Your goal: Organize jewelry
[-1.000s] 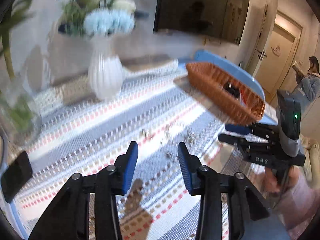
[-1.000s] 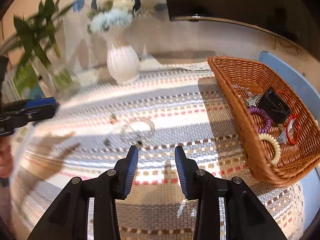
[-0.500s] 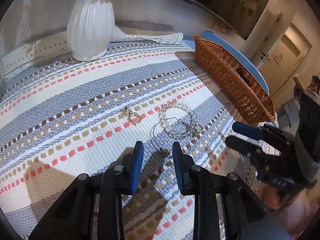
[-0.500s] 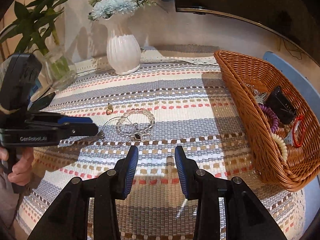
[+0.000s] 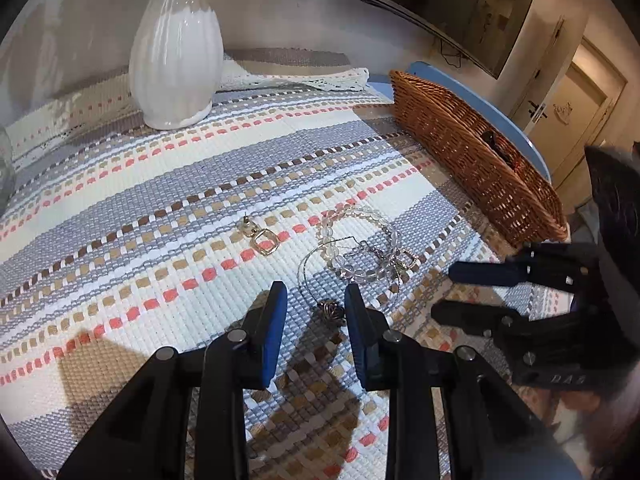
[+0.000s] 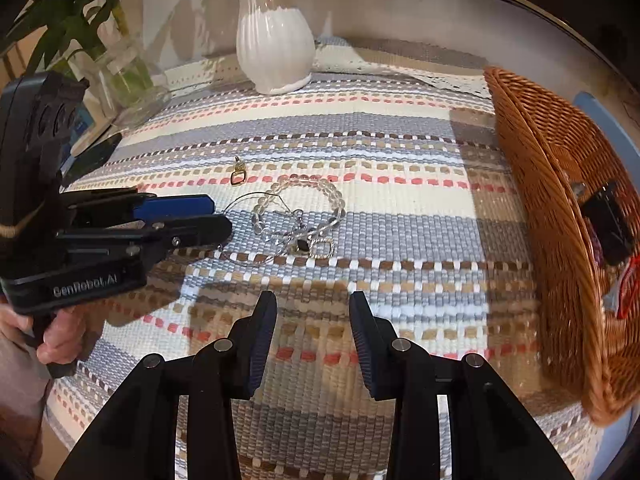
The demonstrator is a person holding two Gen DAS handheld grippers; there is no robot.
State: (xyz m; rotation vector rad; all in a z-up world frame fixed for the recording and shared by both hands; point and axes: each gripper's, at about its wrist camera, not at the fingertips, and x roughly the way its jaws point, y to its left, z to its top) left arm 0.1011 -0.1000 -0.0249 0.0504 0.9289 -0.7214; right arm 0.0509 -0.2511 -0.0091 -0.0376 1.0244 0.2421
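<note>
Carefully, I'm lowering my left gripper (image 5: 316,312), jaws partly open around the dark pendant (image 5: 331,310), avoiding the bead bracelet (image 5: 360,248); right gripper (image 6: 313,332) is hovering open, empty.

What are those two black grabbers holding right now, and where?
Nothing. The left gripper has its jaws either side of a small dark pendant on a thin wire necklace, not yet pinching it; the right gripper is empty.

The wicker basket (image 6: 560,208) runs off the right edge, its wall hiding most of its contents.
</note>
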